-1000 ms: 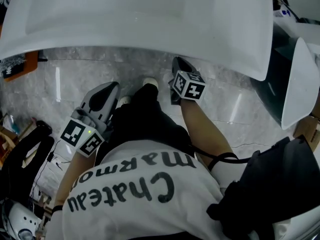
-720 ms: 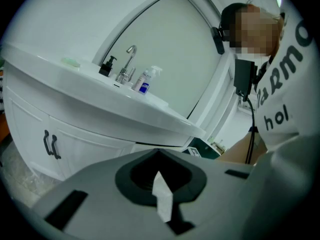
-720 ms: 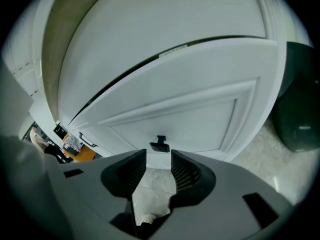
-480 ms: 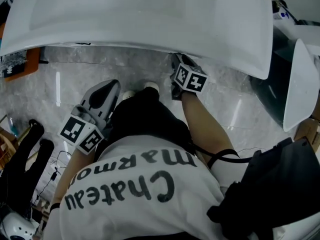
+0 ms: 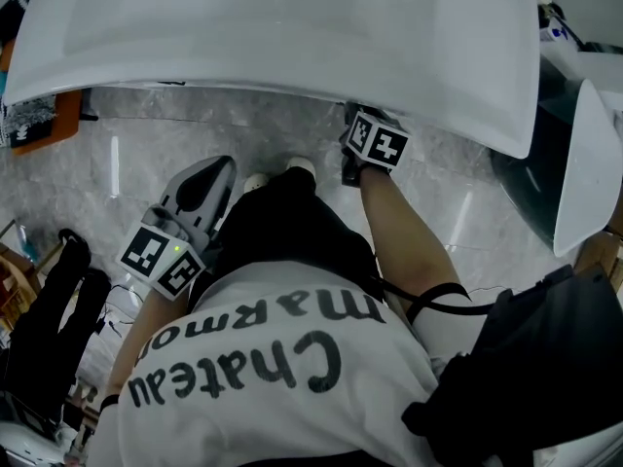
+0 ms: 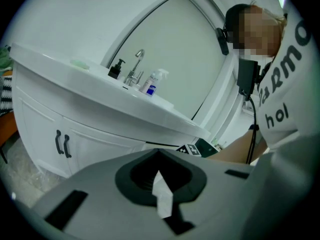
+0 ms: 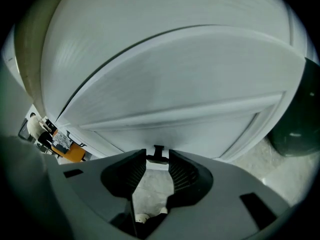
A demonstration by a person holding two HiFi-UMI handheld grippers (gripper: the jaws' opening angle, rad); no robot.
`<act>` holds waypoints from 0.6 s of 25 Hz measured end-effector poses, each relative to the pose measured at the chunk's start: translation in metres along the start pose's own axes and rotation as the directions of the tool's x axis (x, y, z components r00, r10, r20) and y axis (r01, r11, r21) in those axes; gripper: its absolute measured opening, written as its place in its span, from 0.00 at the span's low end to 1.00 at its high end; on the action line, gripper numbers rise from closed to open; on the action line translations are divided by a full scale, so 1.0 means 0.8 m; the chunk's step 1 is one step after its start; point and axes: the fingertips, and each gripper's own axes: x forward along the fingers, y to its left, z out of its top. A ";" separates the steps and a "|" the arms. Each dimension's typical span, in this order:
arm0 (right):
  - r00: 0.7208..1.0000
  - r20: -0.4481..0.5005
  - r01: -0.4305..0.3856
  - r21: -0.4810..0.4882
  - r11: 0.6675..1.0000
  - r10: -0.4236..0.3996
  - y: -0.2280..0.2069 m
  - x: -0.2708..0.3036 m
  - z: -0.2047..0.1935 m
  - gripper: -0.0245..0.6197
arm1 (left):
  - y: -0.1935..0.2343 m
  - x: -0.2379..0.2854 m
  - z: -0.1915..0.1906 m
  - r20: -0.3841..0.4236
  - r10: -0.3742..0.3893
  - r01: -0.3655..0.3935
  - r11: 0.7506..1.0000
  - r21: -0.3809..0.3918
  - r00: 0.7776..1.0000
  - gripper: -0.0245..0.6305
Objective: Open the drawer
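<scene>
Drawer (image 7: 180, 109) front at 12 o'clock of right gripper (image 7: 157, 153), under sink surface (image 5: 292, 37). Rigid, probably some sliding drag. Grab by small dark handle (image 7: 159, 158). Jaws apart, just been closing in, handle at tips, not pinched. Left gripper (image 6: 158, 151) jaws together, holding nothing.

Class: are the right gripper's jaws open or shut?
Open, and just been opening. The right gripper has a clear gap between its jaws; the dark drawer handle sits at the tips, not clamped.
</scene>
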 end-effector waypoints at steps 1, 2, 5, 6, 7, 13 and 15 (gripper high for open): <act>1.000 -0.002 0.001 -0.004 1.000 -0.001 0.000 0.001 0.001 0.27 | 0.000 -0.001 0.001 -0.007 -0.001 0.001 1.000 -0.003 1.000 0.04; 1.000 -0.003 0.004 -0.006 1.000 -0.004 0.000 0.001 0.001 0.27 | 0.001 -0.002 0.001 -0.014 -0.001 0.001 1.000 -0.008 1.000 0.04; 1.000 -0.006 0.014 -0.002 1.000 -0.014 -0.002 0.002 0.002 0.26 | 0.003 -0.005 -0.002 -0.040 0.001 -0.002 0.999 -0.035 0.999 0.04; 1.000 -0.012 0.016 -0.004 1.000 -0.017 -0.003 0.002 0.002 0.26 | 0.004 -0.006 -0.003 -0.051 -0.001 -0.001 0.999 -0.043 0.999 0.04; 1.000 -0.020 0.016 -0.008 1.000 -0.016 -0.004 0.002 0.001 0.26 | 0.004 -0.007 -0.004 -0.060 -0.004 0.001 0.999 -0.048 0.998 0.04; 0.999 -0.044 0.015 -0.002 1.000 -0.015 -0.002 0.000 -0.002 0.26 | -0.011 -0.006 -0.010 -0.106 -0.060 0.057 0.998 -0.029 0.993 0.04; 0.999 -0.037 0.011 0.001 1.000 -0.011 -0.002 0.000 -0.002 0.26 | -0.015 -0.003 -0.013 -0.112 -0.072 0.070 0.997 -0.023 0.991 0.04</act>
